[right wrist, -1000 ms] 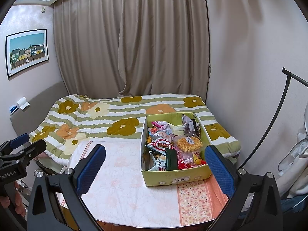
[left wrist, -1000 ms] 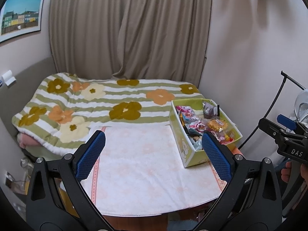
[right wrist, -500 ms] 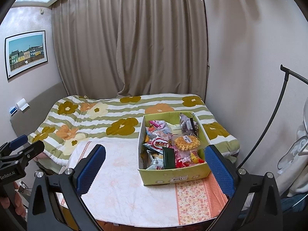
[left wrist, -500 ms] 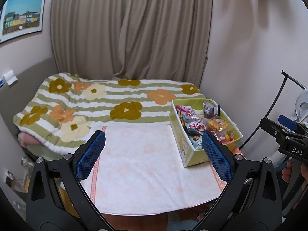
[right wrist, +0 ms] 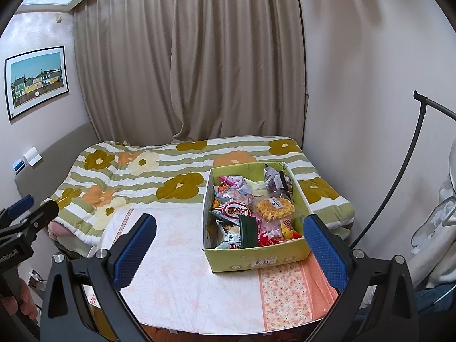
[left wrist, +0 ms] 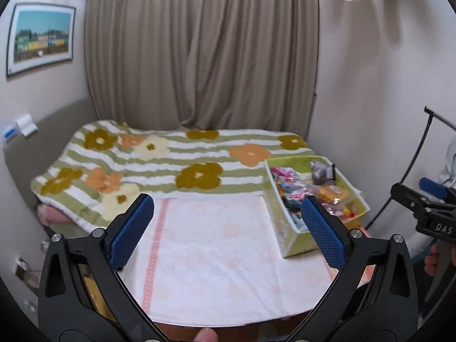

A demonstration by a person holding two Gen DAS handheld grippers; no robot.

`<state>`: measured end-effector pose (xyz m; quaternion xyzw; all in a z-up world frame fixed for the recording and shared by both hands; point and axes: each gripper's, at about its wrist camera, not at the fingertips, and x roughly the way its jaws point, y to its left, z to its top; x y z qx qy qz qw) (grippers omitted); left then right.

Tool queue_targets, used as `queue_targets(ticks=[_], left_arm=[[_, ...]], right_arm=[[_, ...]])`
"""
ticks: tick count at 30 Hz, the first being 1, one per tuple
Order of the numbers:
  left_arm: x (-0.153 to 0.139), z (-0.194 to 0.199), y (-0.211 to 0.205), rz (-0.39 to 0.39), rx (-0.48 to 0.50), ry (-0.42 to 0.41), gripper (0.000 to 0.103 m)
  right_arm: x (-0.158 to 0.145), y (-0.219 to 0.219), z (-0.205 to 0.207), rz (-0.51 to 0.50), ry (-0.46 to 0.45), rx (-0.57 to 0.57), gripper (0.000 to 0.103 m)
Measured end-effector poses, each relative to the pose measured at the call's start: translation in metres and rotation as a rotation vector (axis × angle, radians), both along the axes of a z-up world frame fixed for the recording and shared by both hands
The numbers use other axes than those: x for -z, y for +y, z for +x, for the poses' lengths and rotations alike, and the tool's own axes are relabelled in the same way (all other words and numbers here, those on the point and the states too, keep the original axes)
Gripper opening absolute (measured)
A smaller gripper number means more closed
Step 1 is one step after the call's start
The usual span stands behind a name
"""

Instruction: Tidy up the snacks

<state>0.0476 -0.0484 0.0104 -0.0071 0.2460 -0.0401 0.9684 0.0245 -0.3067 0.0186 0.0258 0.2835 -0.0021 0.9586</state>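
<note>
While both of my tools hang above the near edge of the table (right wrist: 185, 285), neither has anything between its blue pads. My left gripper (left wrist: 228, 228) is spread wide, with only the pale floral cloth (left wrist: 216, 250) showing in the gap. My right gripper (right wrist: 228, 245) is just as wide and just as bare.

The green box (right wrist: 256, 259) of snacks (right wrist: 248, 213) stands on the cloth ahead of my right gripper, toward its right finger (right wrist: 325, 250). From my left gripper the same box sits off to the right, its near corner hidden behind that tool's right pad (left wrist: 322, 233). The packets are heaped loosely inside: a yellow netted bag (right wrist: 275, 208), a red-labelled pack (right wrist: 235, 209) and a dark green one (right wrist: 248, 230) near the front wall.

Beyond the table lies a flowered striped quilt (right wrist: 171, 176), well ahead of both tools.
</note>
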Motion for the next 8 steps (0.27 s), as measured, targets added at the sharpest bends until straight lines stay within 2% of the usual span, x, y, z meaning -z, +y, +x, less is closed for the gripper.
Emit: queue_targets(ticks=[8], left_arm=[[0.0071, 0.0006, -0.0067, 0.026, 0.018, -0.008, 0.103]], right_arm=[[0.0083, 0.0074, -0.0018, 0.002, 0.026, 0.001, 0.103]])
